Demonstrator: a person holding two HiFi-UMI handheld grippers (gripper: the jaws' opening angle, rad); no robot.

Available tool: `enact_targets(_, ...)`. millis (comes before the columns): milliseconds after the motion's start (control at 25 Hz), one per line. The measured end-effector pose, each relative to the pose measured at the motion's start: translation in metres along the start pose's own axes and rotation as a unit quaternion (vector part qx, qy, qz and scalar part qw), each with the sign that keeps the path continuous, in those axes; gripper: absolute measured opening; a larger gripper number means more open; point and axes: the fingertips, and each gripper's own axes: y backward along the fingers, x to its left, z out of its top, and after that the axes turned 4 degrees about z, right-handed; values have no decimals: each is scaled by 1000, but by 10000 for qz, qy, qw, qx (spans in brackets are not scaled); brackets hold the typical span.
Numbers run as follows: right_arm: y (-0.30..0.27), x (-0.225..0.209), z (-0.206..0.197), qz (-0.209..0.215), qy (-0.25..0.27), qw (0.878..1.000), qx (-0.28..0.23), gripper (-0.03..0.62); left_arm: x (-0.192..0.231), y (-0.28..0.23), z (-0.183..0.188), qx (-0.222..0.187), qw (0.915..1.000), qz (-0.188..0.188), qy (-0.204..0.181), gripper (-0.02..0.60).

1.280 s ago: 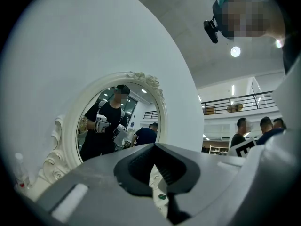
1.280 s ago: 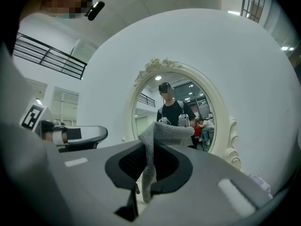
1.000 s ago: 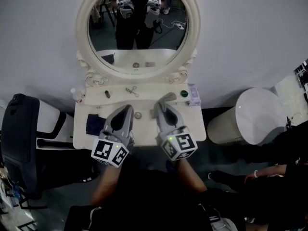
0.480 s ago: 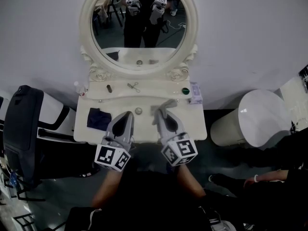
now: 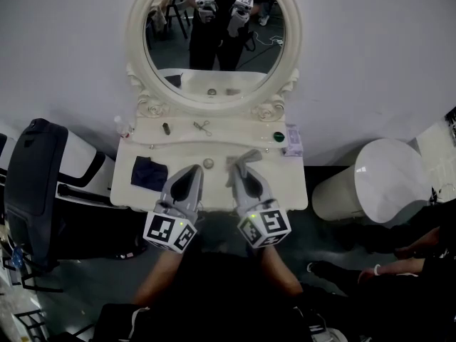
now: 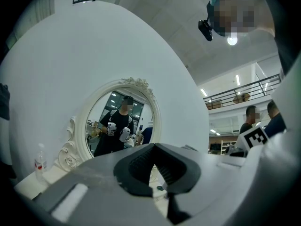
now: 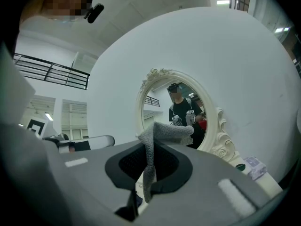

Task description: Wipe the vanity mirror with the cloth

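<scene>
The oval vanity mirror [image 5: 214, 41] in its white carved frame stands at the back of the white vanity table [image 5: 285, 187] and reflects the person and both grippers. My right gripper [image 5: 239, 167] is over the table's front middle, shut on a grey cloth [image 5: 249, 156] that sticks up from its tips. In the right gripper view the grey cloth [image 7: 151, 157] hangs pinched between the jaws, with the mirror [image 7: 181, 117] well ahead. My left gripper [image 5: 192, 172] is beside it, shut and holding nothing. The left gripper view shows the mirror [image 6: 117, 128] ahead.
A dark blue cloth [image 5: 149, 173] lies on the table's left side. Along the back shelf are a small bottle [image 5: 122, 127], a metal clip [image 5: 202, 127], a green lid [image 5: 278, 136] and a tissue pack [image 5: 293, 140]. A white stool [image 5: 377, 180] stands to the right, a black chair [image 5: 35, 184] to the left.
The head view has shifted, so mirror and table sit slightly further right and lower. Both grippers stay over the table's front edge, the right one still shut on the cloth.
</scene>
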Motion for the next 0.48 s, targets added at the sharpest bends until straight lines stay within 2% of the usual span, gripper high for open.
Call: enact_targets(480,-7,-1,0,-111,38,9999,-13,17,8,-2,-3,57,10000,44,44,-5)
